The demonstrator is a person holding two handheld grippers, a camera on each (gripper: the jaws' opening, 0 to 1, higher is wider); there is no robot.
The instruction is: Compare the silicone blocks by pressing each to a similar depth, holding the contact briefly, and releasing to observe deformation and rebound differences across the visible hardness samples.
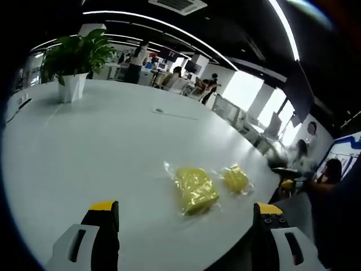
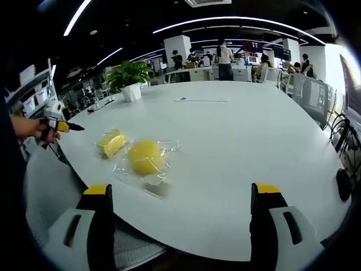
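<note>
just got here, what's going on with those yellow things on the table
A person holds a gripper in each hand over a white table. Two yellow silicone blocks in clear wrap, a larger block and a smaller block, lie side by side. The left gripper and right gripper are open, touching neither.

2 yellow silicone blocks (image 2: 145,156) in clear wrap; white table (image 2: 237,141).

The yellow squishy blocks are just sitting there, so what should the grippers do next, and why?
Probably lower the right gripper toward the round yellow block, the nearer one. Its jaws stand wide open and touch nothing, and both it and the smaller yellow block lie unpressed in clear wrap on the white table.
</note>
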